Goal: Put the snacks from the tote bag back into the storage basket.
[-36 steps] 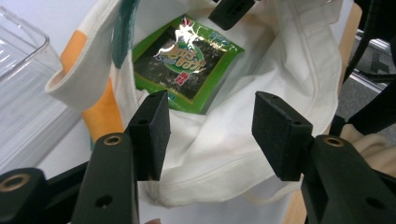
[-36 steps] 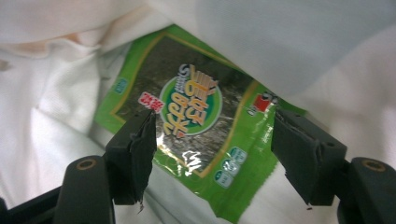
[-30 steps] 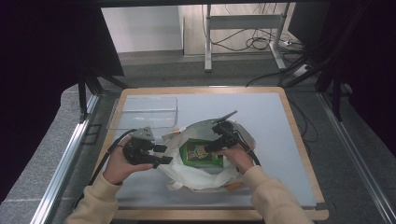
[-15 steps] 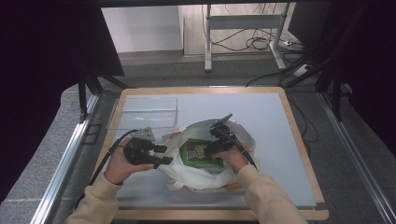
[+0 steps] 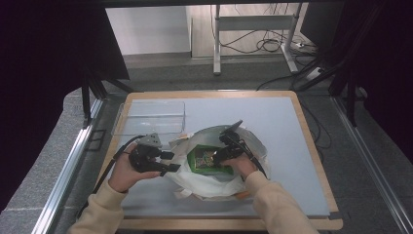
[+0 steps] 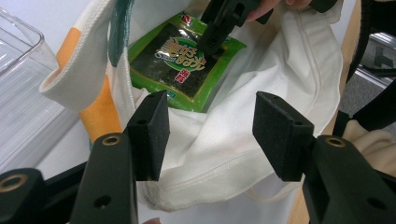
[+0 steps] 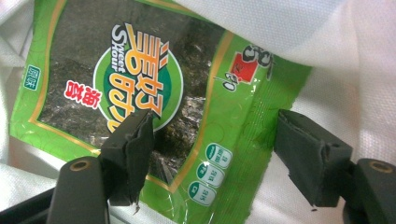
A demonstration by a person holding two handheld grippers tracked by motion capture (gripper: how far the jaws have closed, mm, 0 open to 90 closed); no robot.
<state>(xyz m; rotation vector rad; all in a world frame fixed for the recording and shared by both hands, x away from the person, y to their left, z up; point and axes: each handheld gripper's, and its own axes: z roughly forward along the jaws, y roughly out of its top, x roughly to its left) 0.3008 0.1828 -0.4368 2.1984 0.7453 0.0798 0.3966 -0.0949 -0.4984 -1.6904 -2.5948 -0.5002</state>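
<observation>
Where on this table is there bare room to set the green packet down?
The blue-grey table mat lies bare right of the white cloth bag and behind it. It is crowded at front left, between the clear plastic tray and the bag.

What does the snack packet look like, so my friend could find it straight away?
On the pale blue-grey table mat lies a cream cloth bag, next to a clear plastic box. Inside the bag's open mouth is a flat, shiny green packet with a dark middle and big yellow-and-white writing, the only bright green thing there.
</observation>
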